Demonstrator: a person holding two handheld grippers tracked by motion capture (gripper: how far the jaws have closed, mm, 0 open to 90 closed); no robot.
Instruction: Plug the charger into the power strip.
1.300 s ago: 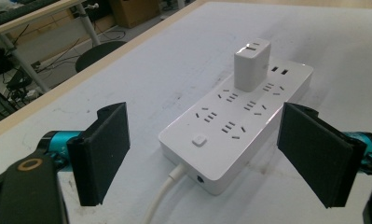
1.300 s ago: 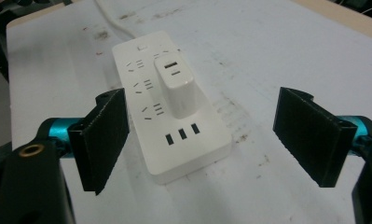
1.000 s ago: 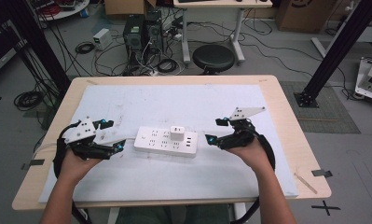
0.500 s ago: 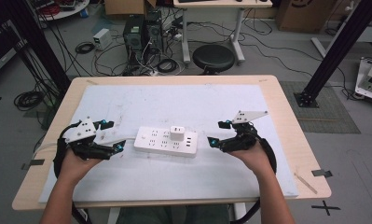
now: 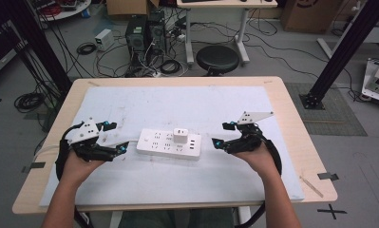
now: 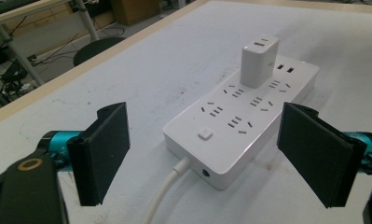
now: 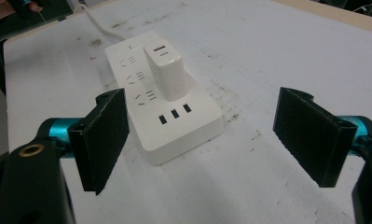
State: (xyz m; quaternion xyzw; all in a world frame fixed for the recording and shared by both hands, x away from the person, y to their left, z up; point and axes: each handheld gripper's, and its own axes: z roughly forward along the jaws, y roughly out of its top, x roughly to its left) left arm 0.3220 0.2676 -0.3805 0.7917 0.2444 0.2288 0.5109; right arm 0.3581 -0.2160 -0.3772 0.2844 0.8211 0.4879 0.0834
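A white power strip [image 5: 168, 144] lies flat in the middle of the white mat, with a white charger block [image 5: 180, 135] plugged into its top. The strip [image 6: 242, 116] and charger [image 6: 258, 60] sit just ahead of my left gripper [image 6: 211, 158], whose jaws stand wide open at the strip's cord end. Its white cord [image 6: 167, 191] runs out toward me between the jaws. My right gripper [image 7: 207, 140] is open too, facing the strip's USB end [image 7: 174, 114] from a short distance. In the high view the left gripper [image 5: 120, 145] and right gripper [image 5: 219, 137] flank the strip.
The wooden table [image 5: 291, 109] carries a scuffed white mat [image 5: 201, 104]. Behind the table stand a black stool [image 5: 218, 59], computer towers [image 5: 146, 33] and tangled cables on the floor. A black frame post [image 5: 348, 47] rises at the right.
The right gripper has drifted slightly away from the strip and a little nearer the person. The left gripper and the strip have stayed put.
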